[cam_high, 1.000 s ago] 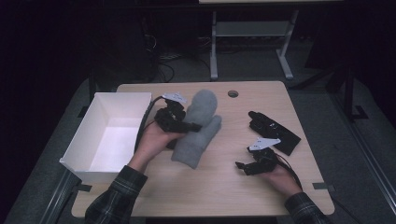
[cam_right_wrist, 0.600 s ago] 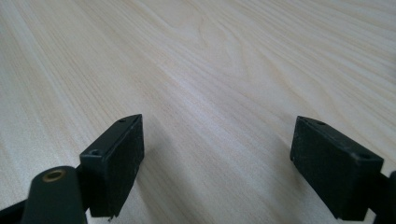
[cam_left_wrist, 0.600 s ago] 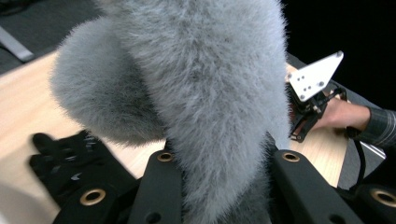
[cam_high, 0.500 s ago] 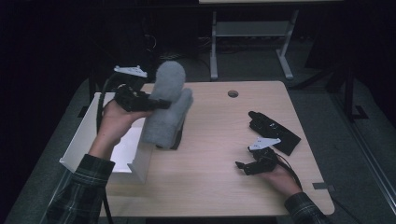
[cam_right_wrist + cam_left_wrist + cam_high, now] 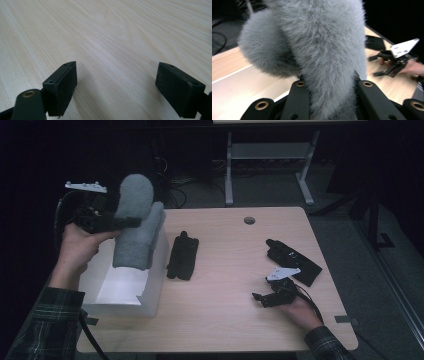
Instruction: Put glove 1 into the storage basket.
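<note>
Two jaws of the left gripper [image 5: 329, 100] clamp grey fur [image 5: 319, 50]; overhead, it hangs above the white box [image 5: 150, 290].

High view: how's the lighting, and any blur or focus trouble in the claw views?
High view: room dark beyond the lit table, white box glares bright. Left gripper view: grey furry item sharp in close-up, tabletop and far hand behind it soft. Right gripper view: even light, wood grain crisp, near claw pads slightly soft.

A light wooden table [image 5: 225, 320] with a round grommet hole [image 5: 249, 220] stands on grey floor [image 5: 350, 220]. Behind it is a white desk frame [image 5: 270, 155]. The room around is dark.
</note>
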Available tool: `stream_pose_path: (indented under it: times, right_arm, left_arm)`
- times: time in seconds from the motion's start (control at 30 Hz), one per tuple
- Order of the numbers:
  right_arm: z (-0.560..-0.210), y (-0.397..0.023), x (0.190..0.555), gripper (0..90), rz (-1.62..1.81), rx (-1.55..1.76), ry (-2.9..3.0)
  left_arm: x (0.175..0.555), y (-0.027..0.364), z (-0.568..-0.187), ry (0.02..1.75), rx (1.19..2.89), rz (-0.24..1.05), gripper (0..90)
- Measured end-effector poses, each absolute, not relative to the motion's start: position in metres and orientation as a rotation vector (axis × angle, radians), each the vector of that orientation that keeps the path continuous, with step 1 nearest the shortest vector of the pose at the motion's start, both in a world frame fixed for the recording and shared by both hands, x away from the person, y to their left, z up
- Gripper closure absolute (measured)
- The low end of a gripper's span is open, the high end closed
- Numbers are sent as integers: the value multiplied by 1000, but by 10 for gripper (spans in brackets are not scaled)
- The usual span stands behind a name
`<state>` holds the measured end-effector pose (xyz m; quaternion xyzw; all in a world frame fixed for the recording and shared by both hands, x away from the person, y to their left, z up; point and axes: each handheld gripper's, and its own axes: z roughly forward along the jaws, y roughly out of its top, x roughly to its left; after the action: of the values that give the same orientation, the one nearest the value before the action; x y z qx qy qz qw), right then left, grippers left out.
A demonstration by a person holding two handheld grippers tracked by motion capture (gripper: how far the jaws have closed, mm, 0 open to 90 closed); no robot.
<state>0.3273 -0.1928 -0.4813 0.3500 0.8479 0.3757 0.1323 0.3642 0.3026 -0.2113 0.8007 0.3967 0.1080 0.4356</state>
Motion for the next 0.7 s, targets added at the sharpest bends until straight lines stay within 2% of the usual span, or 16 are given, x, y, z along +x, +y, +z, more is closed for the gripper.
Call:
stream_pose_path:
  times: [0.23, 0.7]
  right_arm:
    - [-481, -193, 327, 174, 1090, 1017, 2459]
    - [-481, -193, 328, 174, 1088, 1018, 2458]
  left_arm:
    - [365, 331, -232, 1094, 1991, 270, 725]
    - [392, 353, -326, 1285, 2051, 116, 724]
